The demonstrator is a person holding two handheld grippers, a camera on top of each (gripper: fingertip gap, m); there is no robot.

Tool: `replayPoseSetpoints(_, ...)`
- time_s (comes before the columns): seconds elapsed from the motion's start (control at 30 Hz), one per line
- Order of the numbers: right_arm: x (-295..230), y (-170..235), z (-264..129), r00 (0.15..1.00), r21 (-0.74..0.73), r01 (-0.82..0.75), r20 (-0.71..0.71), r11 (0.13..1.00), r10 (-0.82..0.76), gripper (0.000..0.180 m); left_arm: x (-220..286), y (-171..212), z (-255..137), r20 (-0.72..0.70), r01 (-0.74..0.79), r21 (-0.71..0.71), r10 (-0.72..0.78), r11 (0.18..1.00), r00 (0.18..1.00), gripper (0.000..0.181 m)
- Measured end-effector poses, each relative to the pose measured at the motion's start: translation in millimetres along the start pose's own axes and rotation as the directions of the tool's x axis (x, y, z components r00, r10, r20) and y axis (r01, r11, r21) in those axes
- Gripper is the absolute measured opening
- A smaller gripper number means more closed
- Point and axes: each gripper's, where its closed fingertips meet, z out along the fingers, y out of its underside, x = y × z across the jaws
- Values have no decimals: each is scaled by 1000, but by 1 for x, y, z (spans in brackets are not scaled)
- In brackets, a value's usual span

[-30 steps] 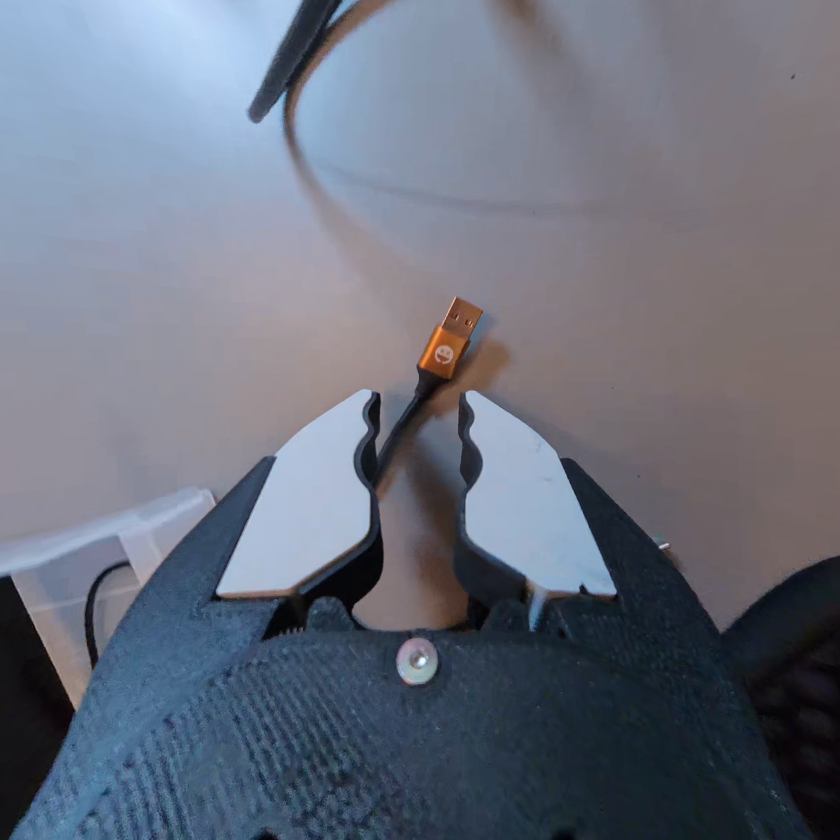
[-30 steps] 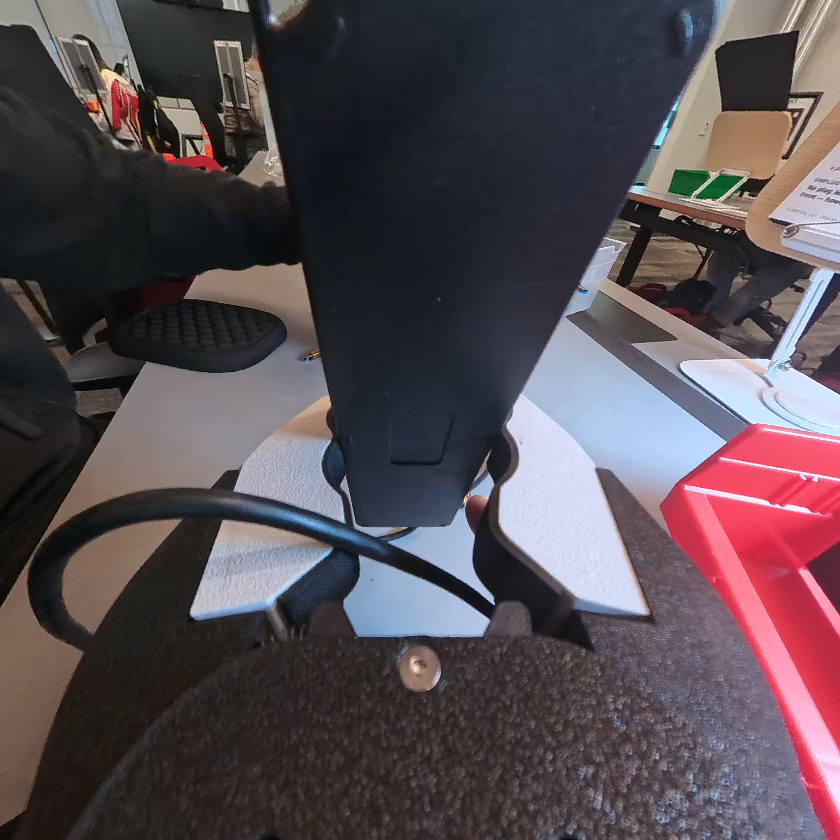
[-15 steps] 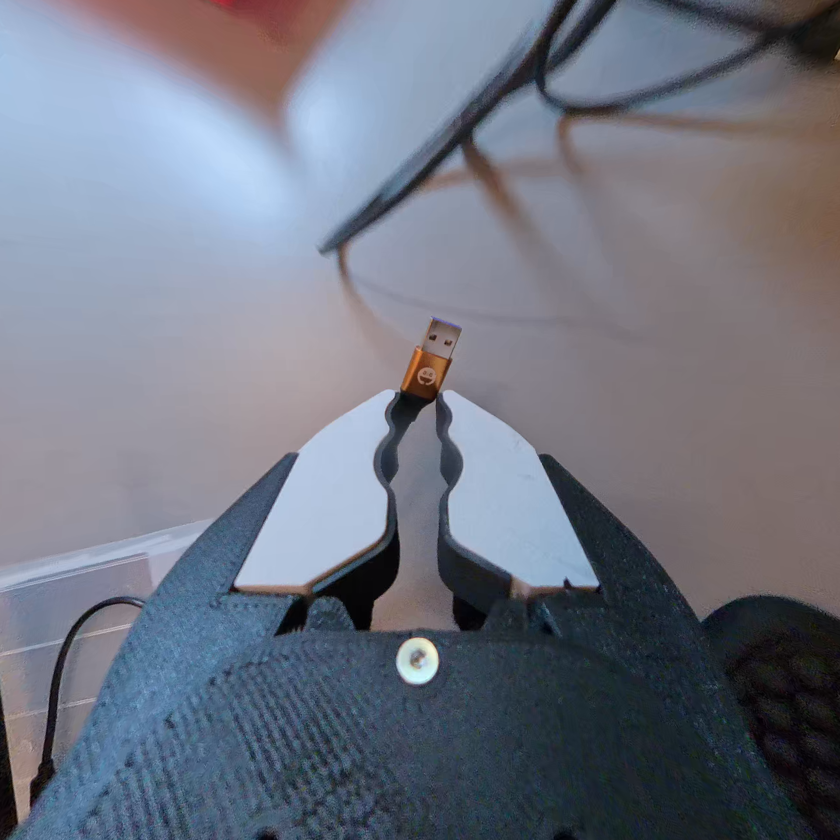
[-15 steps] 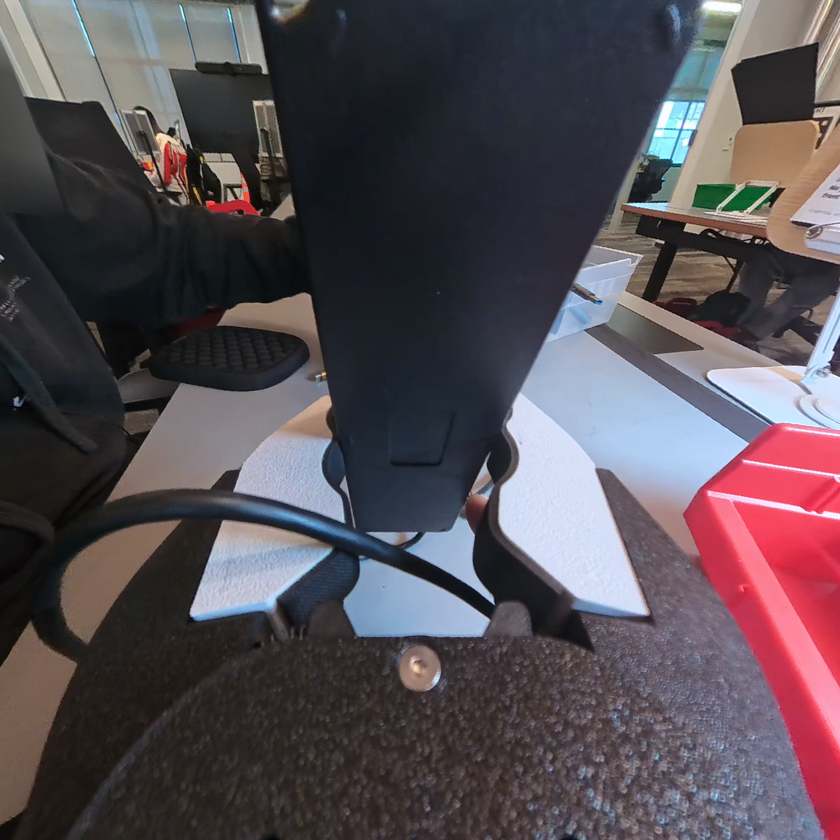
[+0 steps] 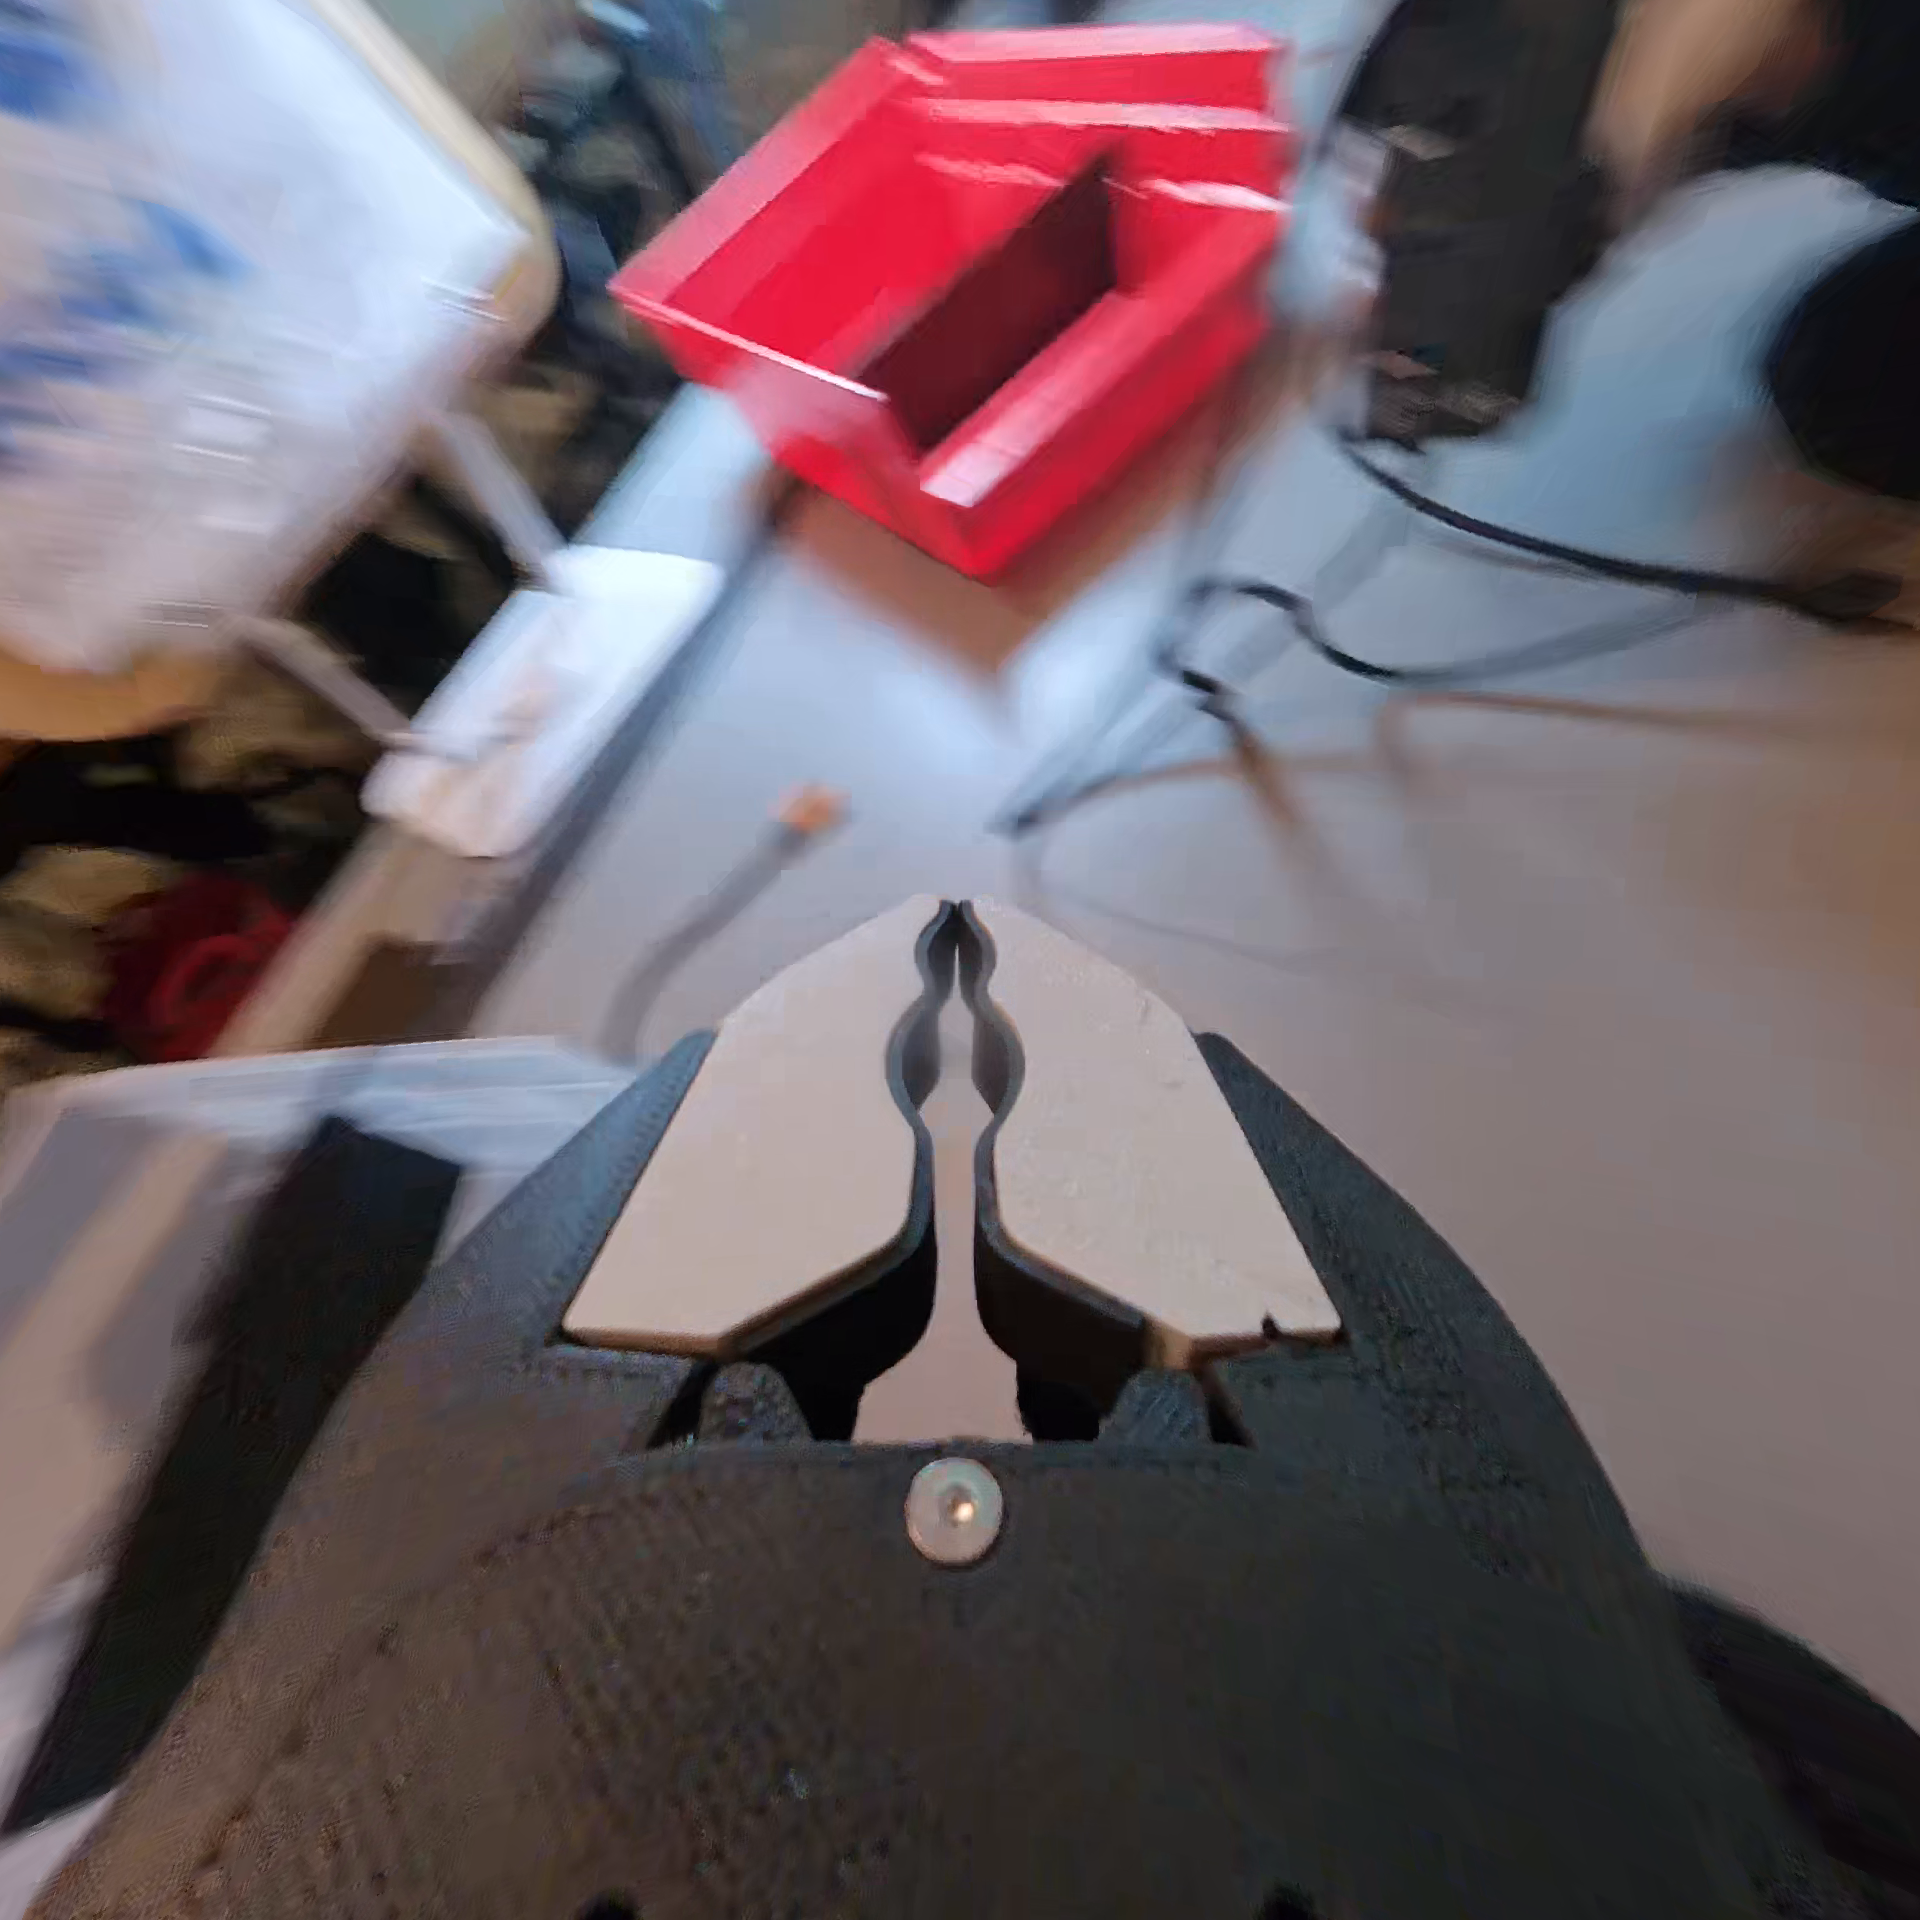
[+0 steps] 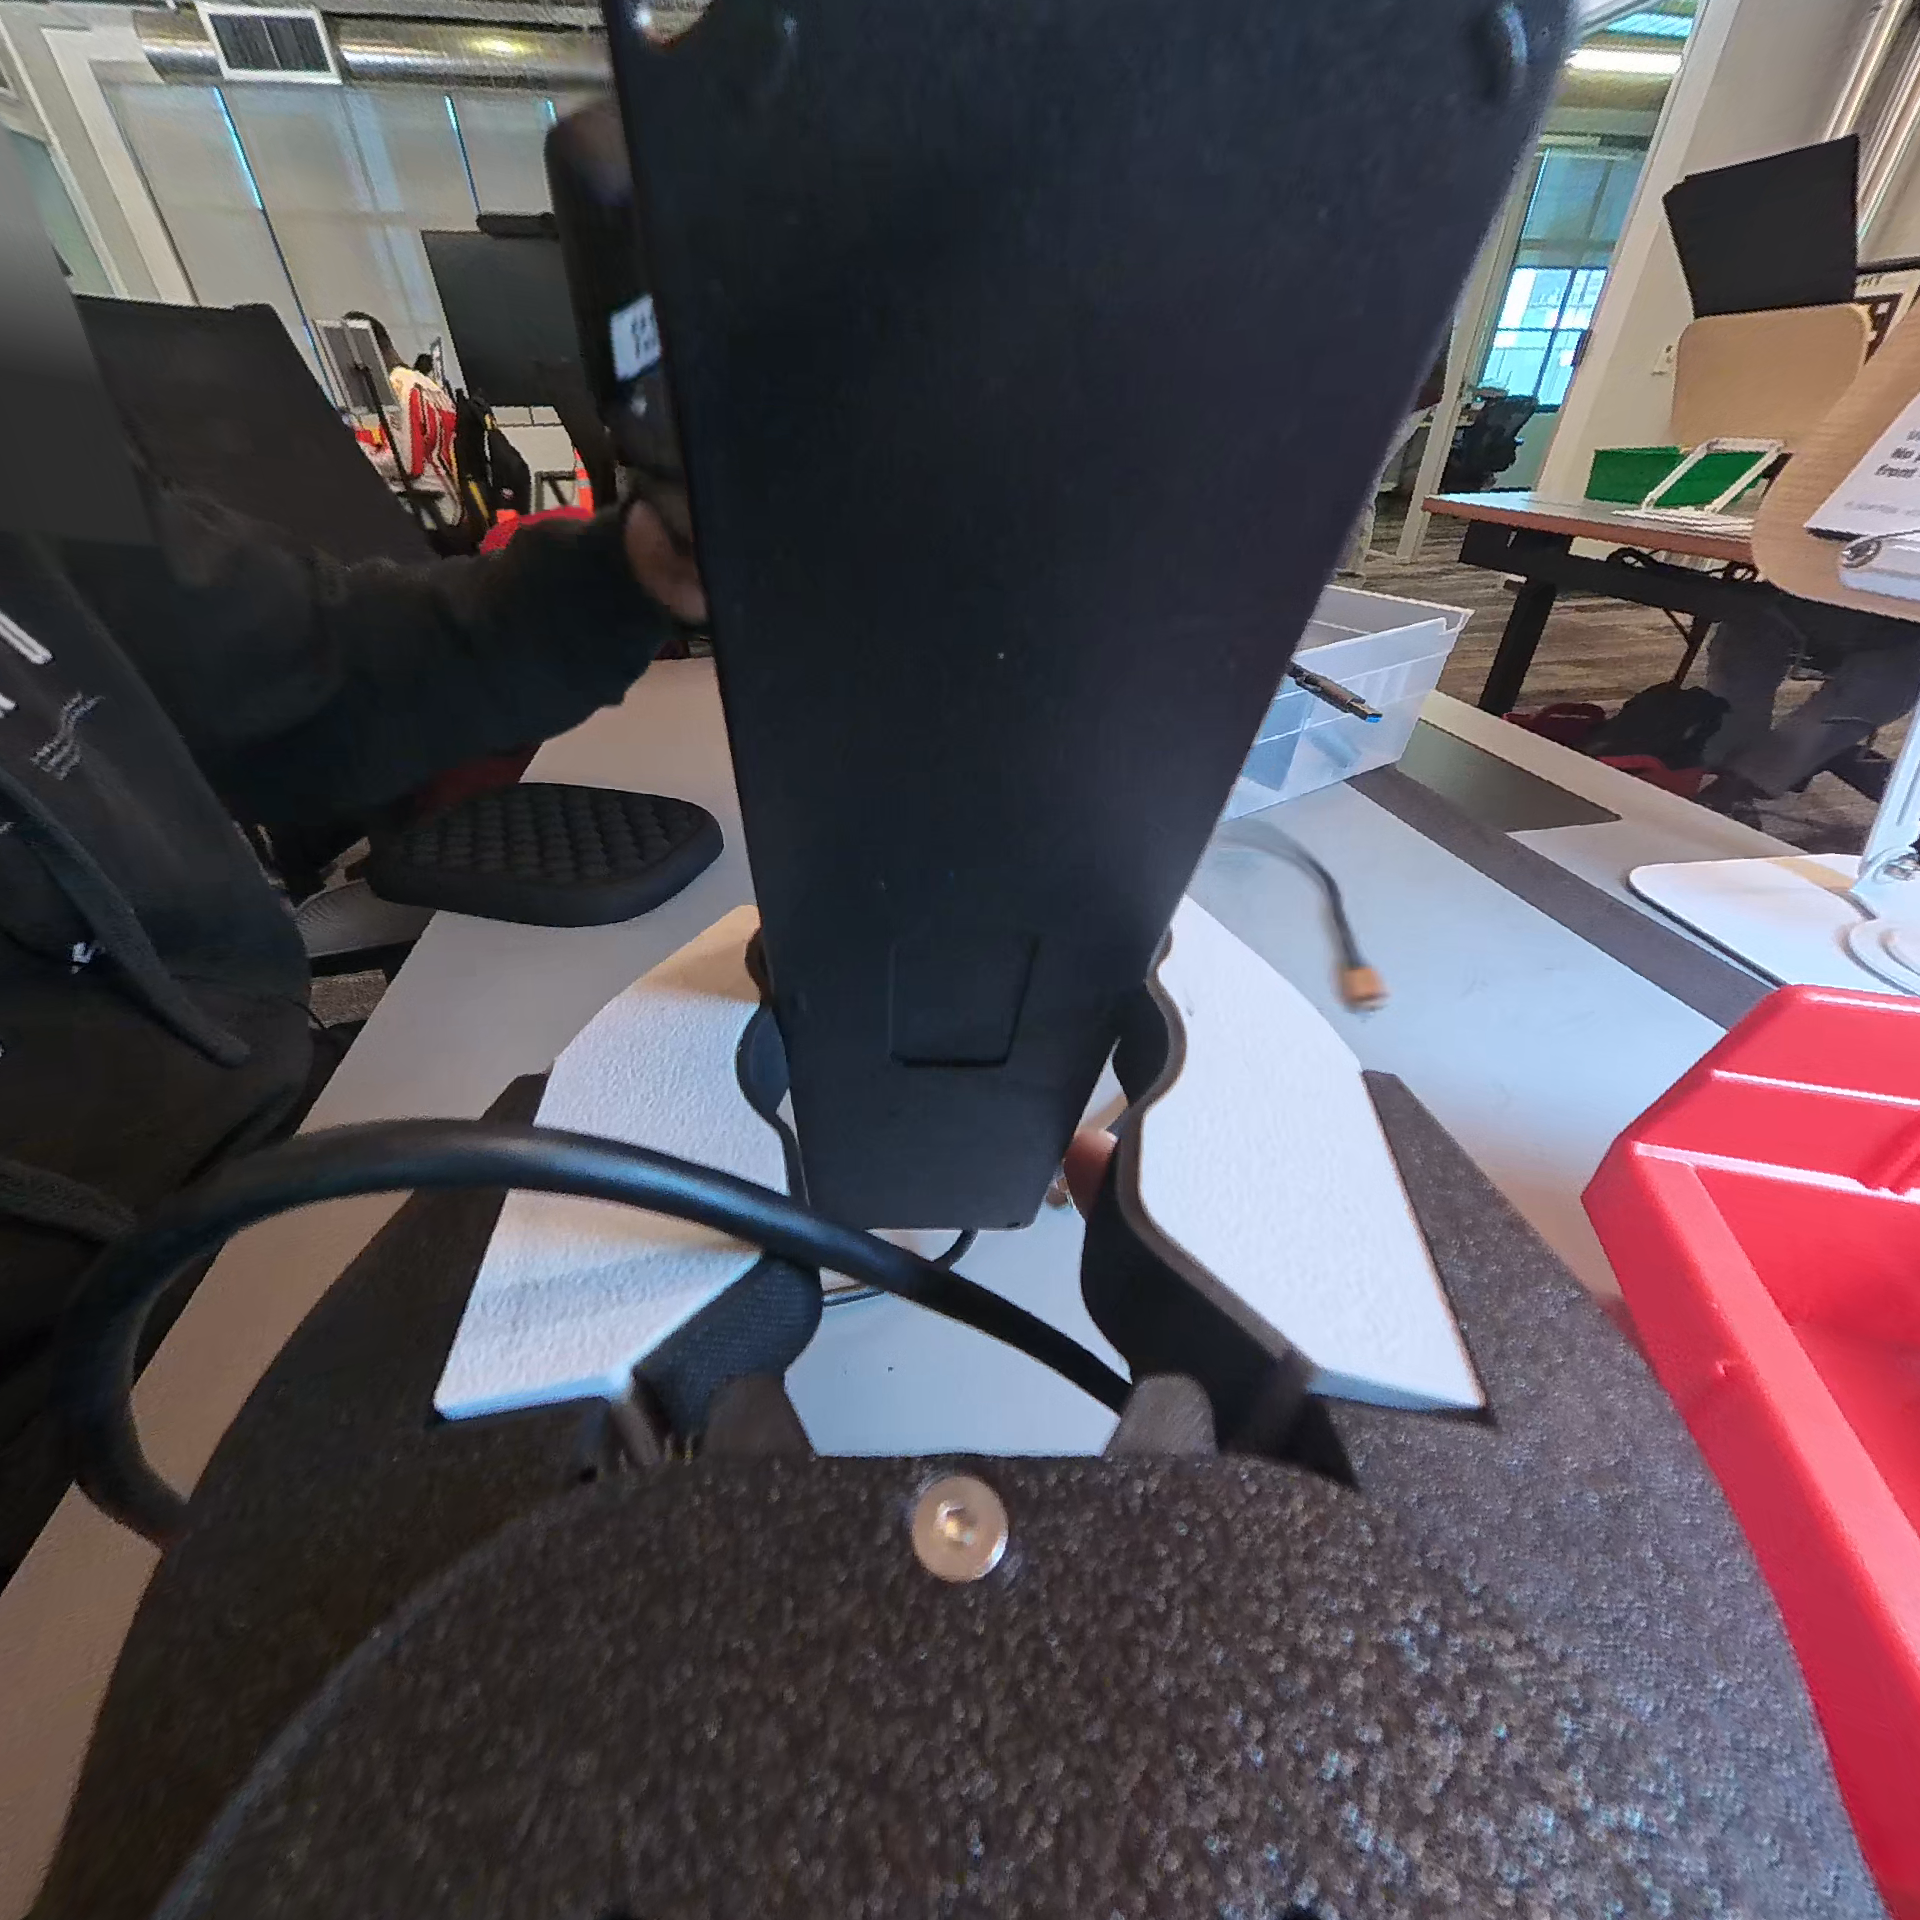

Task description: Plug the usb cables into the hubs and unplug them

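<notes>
My left gripper (image 5: 956, 912) is shut with nothing between its fingertips, above the grey table (image 5: 1455, 1039). The orange USB plug (image 5: 812, 808) and its cable lie on the table just ahead and to the left of it, blurred. It also shows in the right wrist view (image 6: 1363, 982), lying loose on the table. My right gripper (image 6: 956, 1039) is shut on a black hub (image 6: 1039, 520), held upright, which fills the middle of that view. The hub's black cable (image 6: 520, 1164) loops left over the gripper.
A red bin (image 5: 987, 312) stands at the table's far side; it is at the right in the right wrist view (image 6: 1766, 1247). A clear plastic box (image 6: 1351, 686), a white stand base (image 6: 1766, 914), a black armrest pad (image 6: 540, 852) and a person's dark sleeve (image 6: 416, 665) surround the area. Black cables (image 5: 1507, 551) trail at right. The grippers' ends are close to 20 cm from one another.
My left gripper has shut fully and the orange plug is out of it, lying on the table to the left. The left view has swung up. The right gripper still holds the hub.
</notes>
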Motion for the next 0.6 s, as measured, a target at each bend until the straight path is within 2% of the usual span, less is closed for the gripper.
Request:
replayPoseSetpoints(0.03,0,0,0,1000,2,-3,0,1000,3,62,27,14,6,-107,-11,-38,7,999,994,0)
replayPoseSetpoints(0.17,1,-1,0,1000,11,-11,0,1000,11,62,62,58,19,-229,-86,-138,52,987,972,0)
replayPoseSetpoints(0.37,1,-2,0,1000,18,-18,5,1000,18,63,22,84,49,-254,-238,-304,162,923,954,15)
replayPoseSetpoints(0.5,1,-5,-3,1000,24,-10,1,1000,10,62,-11,73,87,-284,-425,-404,331,810,900,23)
replayPoseSetpoints(0.6,1,-6,-5,1000,29,-11,5,1000,11,62,-37,67,115,-355,-572,-472,450,671,820,26)
